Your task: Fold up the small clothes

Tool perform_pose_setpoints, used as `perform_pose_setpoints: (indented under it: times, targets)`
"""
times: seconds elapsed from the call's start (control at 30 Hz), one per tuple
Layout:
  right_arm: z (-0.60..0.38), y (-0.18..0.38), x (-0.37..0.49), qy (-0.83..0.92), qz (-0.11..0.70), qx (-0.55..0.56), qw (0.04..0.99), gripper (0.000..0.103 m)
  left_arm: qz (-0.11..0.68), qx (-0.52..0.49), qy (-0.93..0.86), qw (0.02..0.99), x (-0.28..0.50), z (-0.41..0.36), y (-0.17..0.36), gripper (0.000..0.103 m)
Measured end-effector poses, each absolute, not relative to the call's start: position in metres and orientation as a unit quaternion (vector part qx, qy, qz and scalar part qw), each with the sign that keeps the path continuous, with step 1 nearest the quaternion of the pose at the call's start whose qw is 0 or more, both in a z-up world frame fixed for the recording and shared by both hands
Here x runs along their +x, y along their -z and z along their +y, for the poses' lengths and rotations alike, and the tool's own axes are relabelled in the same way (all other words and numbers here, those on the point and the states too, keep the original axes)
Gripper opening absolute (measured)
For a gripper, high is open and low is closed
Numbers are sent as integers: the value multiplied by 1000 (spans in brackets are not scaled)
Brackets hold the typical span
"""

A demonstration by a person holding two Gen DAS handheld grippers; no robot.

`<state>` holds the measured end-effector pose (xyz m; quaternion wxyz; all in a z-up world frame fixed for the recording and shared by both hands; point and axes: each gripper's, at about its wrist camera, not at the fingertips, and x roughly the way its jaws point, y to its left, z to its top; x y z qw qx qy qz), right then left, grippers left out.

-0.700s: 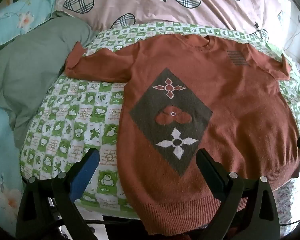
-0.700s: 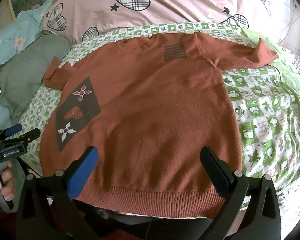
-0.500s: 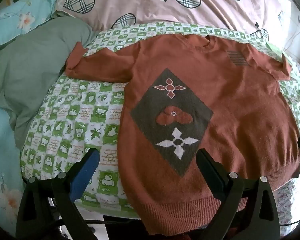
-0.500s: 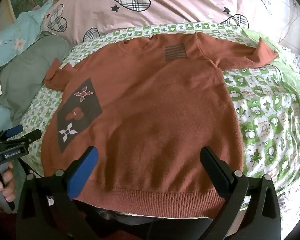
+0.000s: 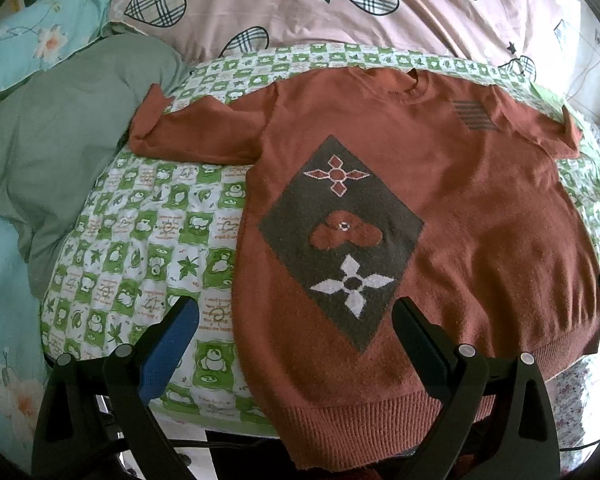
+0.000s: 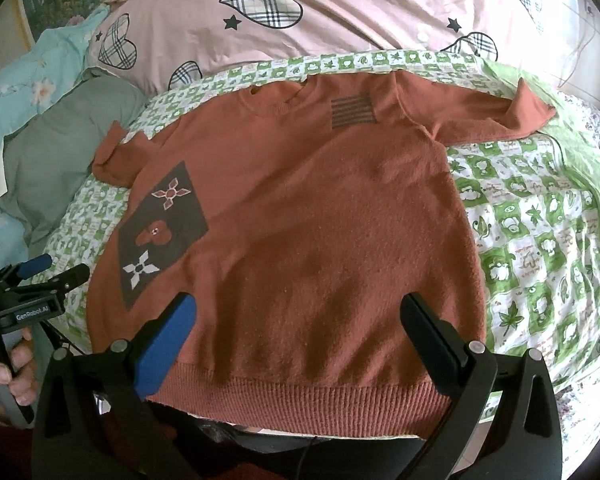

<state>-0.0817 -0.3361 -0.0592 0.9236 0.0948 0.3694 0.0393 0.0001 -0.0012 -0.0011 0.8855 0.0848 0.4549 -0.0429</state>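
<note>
A rust-orange knit sweater point(image 5: 480, 208) with a brown diamond patch lies flat and face up on a green-checked sheet point(image 5: 148, 232), both sleeves spread out sideways. It also shows in the right wrist view point(image 6: 320, 220). My left gripper point(image 5: 296, 312) is open and empty, hovering over the sweater's lower left hem. My right gripper point(image 6: 298, 308) is open and empty, hovering above the middle of the ribbed hem point(image 6: 308, 404). The left gripper also shows in the right wrist view point(image 6: 54, 270), held by a hand at the far left.
A pink heart-print pillow point(image 5: 340, 4) lies behind the sweater's collar. A grey-green cushion point(image 5: 60, 140) and a light-blue floral cover point(image 5: 4, 280) lie to the left. The bed's front edge runs just under the hem. A loose green cloth point(image 6: 572, 136) lies at the right.
Both grippers have drifted only slightly; the sweater has not moved and both grippers stay open.
</note>
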Motion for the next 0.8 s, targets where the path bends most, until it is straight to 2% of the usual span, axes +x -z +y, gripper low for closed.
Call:
perform_pose_setpoints:
  times: [0.27, 0.33, 0.37, 0.8]
  targets:
    - [-336, 61, -79, -37, 416, 98, 903, 102, 460, 85, 45, 883, 3, -3, 2, 98]
    - [-336, 64, -74, -37, 461, 101, 881, 102, 462, 84, 47, 882, 4, -4, 3, 98]
    - [-336, 64, -73, -38, 443, 103, 890, 102, 462, 85, 46, 881, 4, -4, 3, 98]
    - [-343, 71, -66, -34, 433, 106, 895, 102, 469, 96, 48, 877, 16, -11, 13, 98]
